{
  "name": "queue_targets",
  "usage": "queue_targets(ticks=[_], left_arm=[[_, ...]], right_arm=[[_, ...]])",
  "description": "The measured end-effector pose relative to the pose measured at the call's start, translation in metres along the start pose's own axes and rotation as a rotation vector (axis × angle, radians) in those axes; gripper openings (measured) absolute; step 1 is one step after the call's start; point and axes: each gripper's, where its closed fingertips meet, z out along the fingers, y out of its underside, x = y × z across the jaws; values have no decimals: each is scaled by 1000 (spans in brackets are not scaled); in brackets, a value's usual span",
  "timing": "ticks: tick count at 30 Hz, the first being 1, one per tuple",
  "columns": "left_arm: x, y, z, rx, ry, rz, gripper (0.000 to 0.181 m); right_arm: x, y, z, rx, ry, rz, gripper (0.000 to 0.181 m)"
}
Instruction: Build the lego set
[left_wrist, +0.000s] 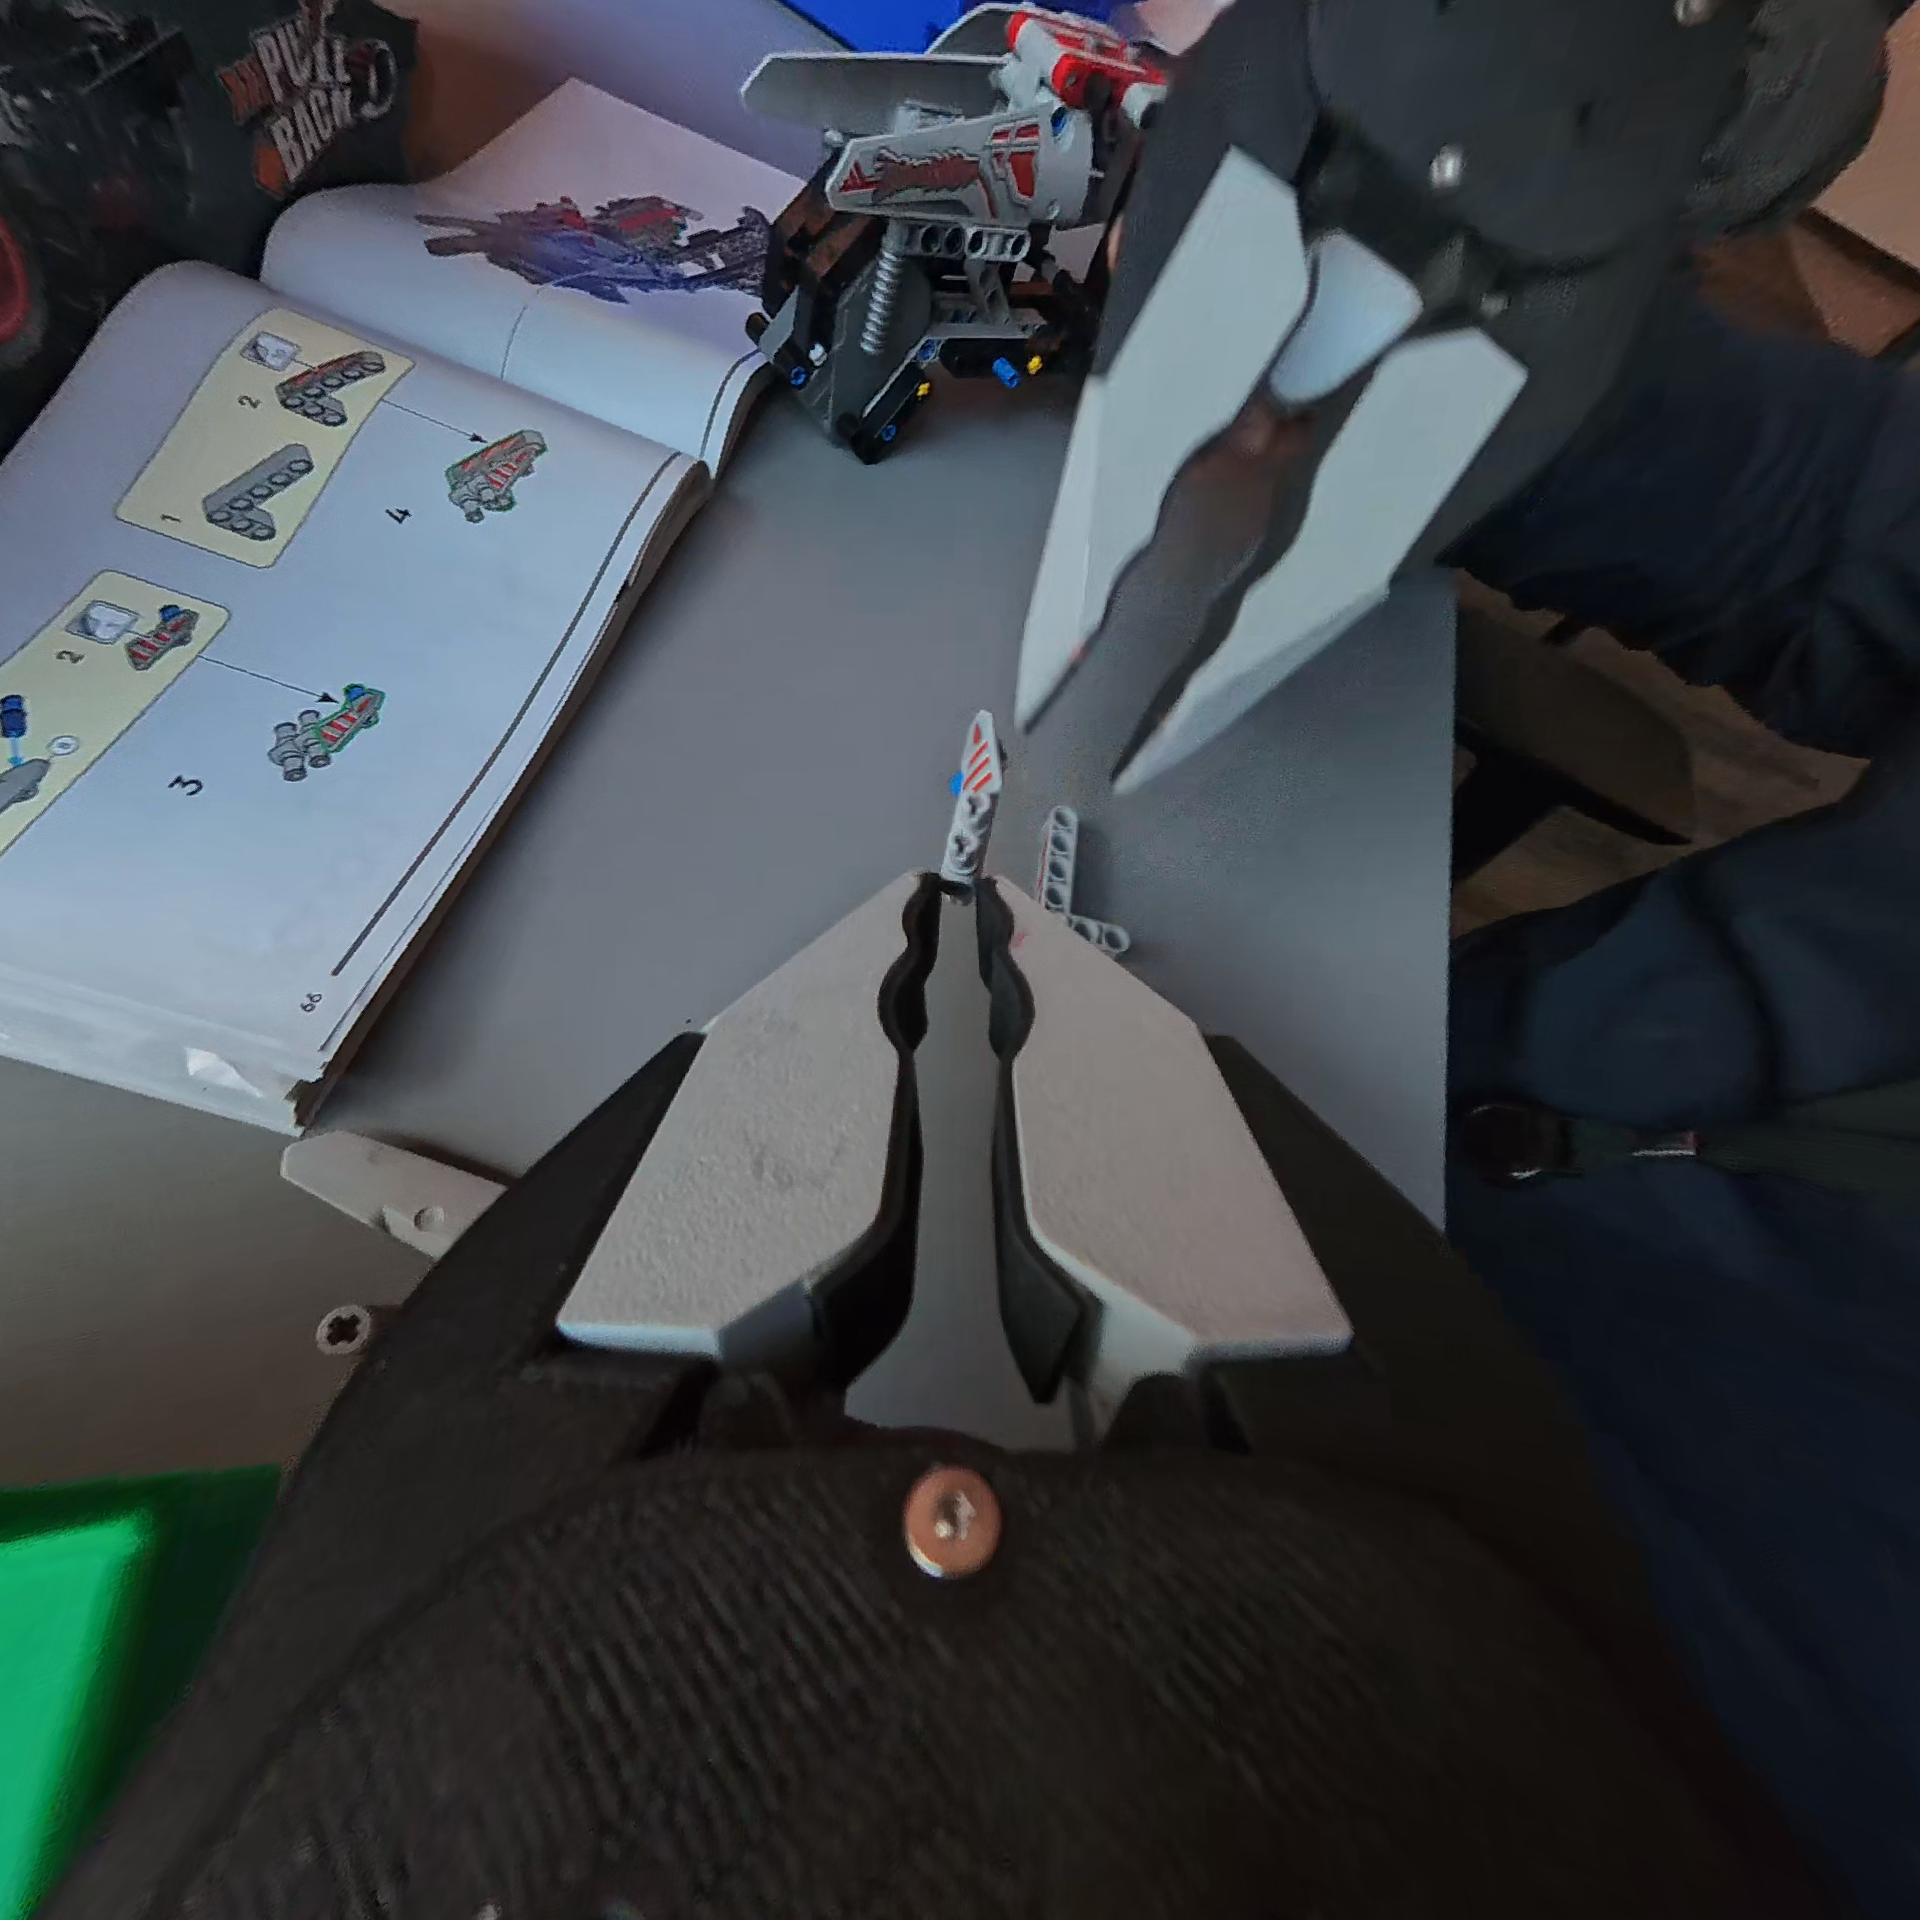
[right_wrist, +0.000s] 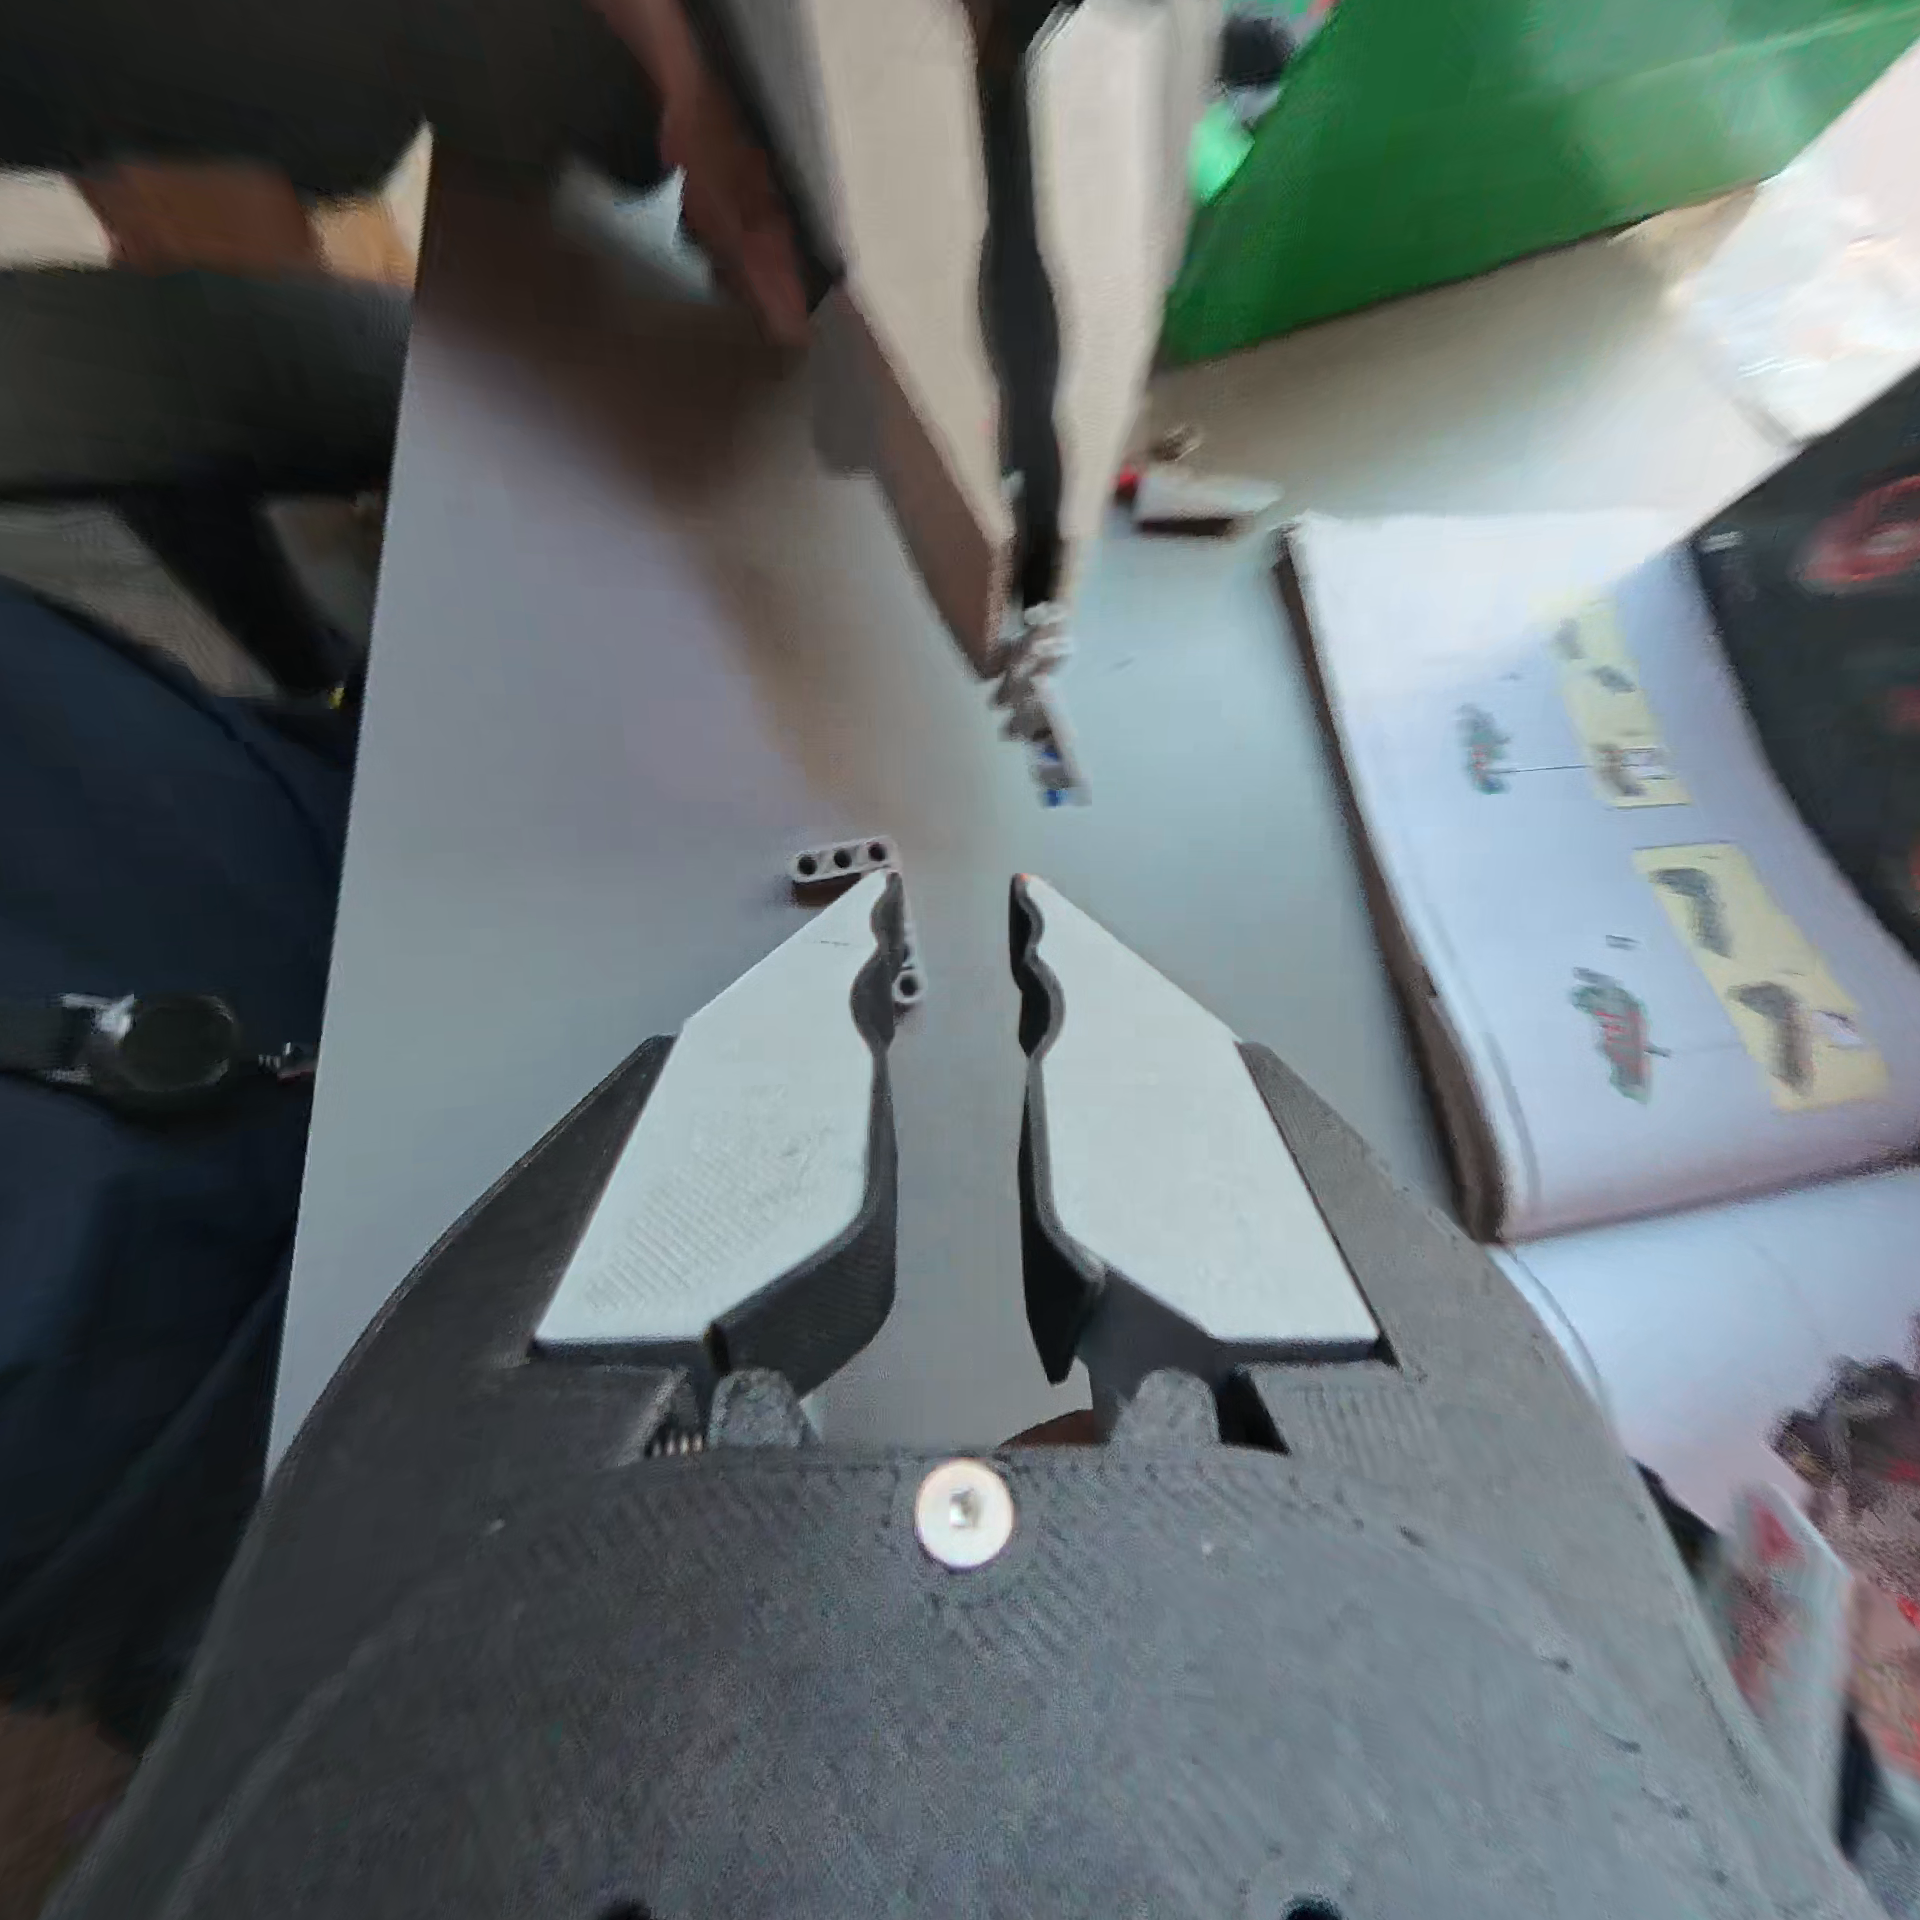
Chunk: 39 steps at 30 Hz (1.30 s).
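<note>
Small grey piece (left_wrist: 971, 805), red stripes

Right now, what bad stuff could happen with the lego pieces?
The left gripper pinches only the bottom tip of the small striped piece, so it might twist or slip out. The open right gripper hovers by the grey L-shaped beam, which lies near the table edge; a bump might knock it off.

Grey table (left_wrist: 790, 665) — perhaps wooden floor (left_wrist: 1538, 665) beyond.
</note>
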Motion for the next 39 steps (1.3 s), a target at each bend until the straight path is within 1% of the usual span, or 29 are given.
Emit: queue_targets(ticks=[1,3,5,6,7,8,9,10,12,15,20,23,25,26,29,32,33,36,38,39], left_arm=[[3,0,1,-1,18,-2,5],[8,1,5,-7,52,-17,5],[8,0,11,-17,51,-27,5],[9,-2,13,-17,46,-29,5],[10,-5,15,-14,47,-33,5],[13,-6,17,-15,53,-36,5],[12,-6,19,-23,42,-34,5],[12,-6,20,-20,32,-24,5],[13,-3,23,-32,20,-12,5],[12,2,27,-52,-31,19,5],[20,-3,25,5,-38,48,5],[22,-3,24,5,-18,-14,4],[20,-1,24,8,-15,-65,5],[18,1,24,1,-19,-80,5],[18,3,25,1,5,-133,4],[18,3,25,1,-5,-119,4],[19,4,26,-5,-4,-112,5],[21,7,27,-27,-6,-99,5],[25,5,28,-16,17,-100,21],[27,5,29,-18,31,-104,24]], right_arm=[[8,-7,-10,57,30,21,18],[13,-20,-19,140,28,41,23],[13,-18,-10,98,1,35,30],[13,-13,-5,59,-9,22,30],[11,-9,0,26,-25,10,26],[11,-5,3,6,-35,6,11],[9,-2,4,-8,-56,11,5],[7,1,4,-24,-83,28,4],[3,6,5,-35,-142,92,4],[-1,10,8,-21,-249,244,4],[-9,4,-2,51,-431,427,4],[-10,1,-3,85,-511,524,4],[-5,-2,-4,114,-503,554,5],[-3,-2,-5,121,-482,536,11],[0,1,-8,105,-382,430,9],[-1,6,-2,62,-338,377,10],[-3,7,-1,54,-342,363,6],[-7,7,1,41,-327,302,5],[-5,4,-2,60,-281,246,4],[-5,2,-3,70,-266,224,4]])
